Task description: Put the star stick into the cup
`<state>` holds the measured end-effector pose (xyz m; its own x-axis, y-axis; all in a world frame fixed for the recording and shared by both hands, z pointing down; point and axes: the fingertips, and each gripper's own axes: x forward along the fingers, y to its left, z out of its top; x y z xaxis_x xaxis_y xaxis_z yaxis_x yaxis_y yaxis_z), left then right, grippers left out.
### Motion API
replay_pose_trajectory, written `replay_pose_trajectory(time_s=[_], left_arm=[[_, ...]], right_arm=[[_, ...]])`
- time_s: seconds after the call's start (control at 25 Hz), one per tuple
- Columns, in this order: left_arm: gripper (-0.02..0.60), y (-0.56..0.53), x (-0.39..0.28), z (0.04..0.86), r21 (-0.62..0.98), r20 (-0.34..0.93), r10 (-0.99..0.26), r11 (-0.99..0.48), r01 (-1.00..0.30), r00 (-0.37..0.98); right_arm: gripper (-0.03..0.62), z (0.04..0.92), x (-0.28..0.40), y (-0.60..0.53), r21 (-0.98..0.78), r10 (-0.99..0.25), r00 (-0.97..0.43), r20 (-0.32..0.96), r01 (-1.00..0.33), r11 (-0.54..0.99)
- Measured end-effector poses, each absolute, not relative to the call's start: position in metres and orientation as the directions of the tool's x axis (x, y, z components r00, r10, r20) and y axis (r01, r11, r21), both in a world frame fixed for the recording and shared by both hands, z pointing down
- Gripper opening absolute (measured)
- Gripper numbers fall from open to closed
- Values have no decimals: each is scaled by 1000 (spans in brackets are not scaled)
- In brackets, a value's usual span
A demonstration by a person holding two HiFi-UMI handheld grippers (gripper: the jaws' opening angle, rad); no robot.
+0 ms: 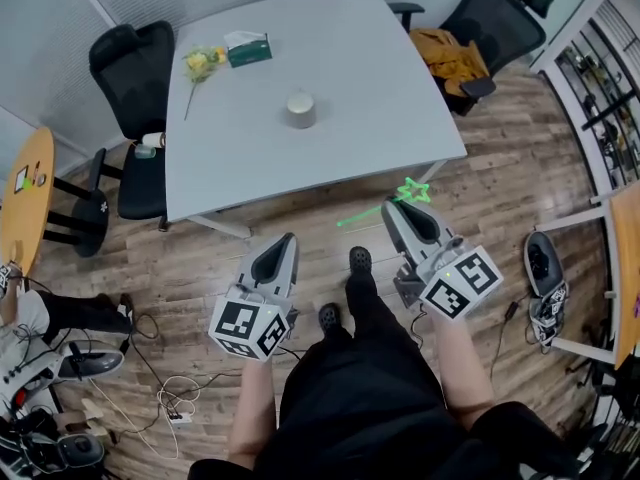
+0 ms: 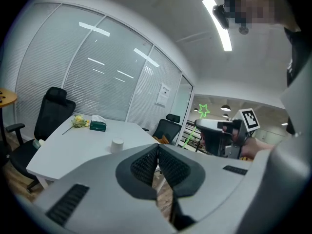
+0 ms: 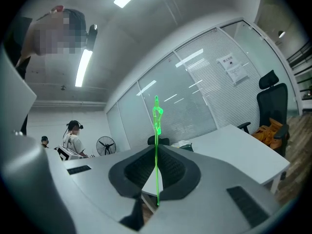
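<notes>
My right gripper [image 1: 392, 208] is shut on the green star stick [image 1: 398, 197], whose star end points toward the table's near right corner. In the right gripper view the star stick [image 3: 156, 150] stands upright between the closed pads, star on top. The cup [image 1: 300, 110], a small grey-white cylinder, stands near the middle of the grey table [image 1: 390, 98]. My left gripper [image 1: 287, 241] hangs over the wooden floor short of the table, jaws together and empty. In the left gripper view the cup [image 2: 117, 144] is ahead on the table and the right gripper [image 2: 219, 130] with the star stick [image 2: 195, 126] is at the right.
A green tissue box [image 1: 247, 48] and a yellow flower [image 1: 200, 65] lie at the table's far left. Black office chairs [image 1: 135, 78] stand left and at the far right [image 1: 490, 18]. Cables [image 1: 170, 398] litter the floor at left. A person [image 3: 73, 140] stands far off in the right gripper view.
</notes>
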<state>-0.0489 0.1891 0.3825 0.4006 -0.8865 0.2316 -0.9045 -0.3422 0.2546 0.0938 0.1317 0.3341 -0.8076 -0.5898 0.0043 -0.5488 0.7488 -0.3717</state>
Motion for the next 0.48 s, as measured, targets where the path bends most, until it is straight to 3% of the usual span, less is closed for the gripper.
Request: replay_pose_trajectory(time_s=[0.48], left_arm=[[-2, 91, -29, 375, 224, 262, -899, -297, -928, 351]], right_arm=[[21, 340, 90, 26, -434, -494, -869, -15, -439, 787]])
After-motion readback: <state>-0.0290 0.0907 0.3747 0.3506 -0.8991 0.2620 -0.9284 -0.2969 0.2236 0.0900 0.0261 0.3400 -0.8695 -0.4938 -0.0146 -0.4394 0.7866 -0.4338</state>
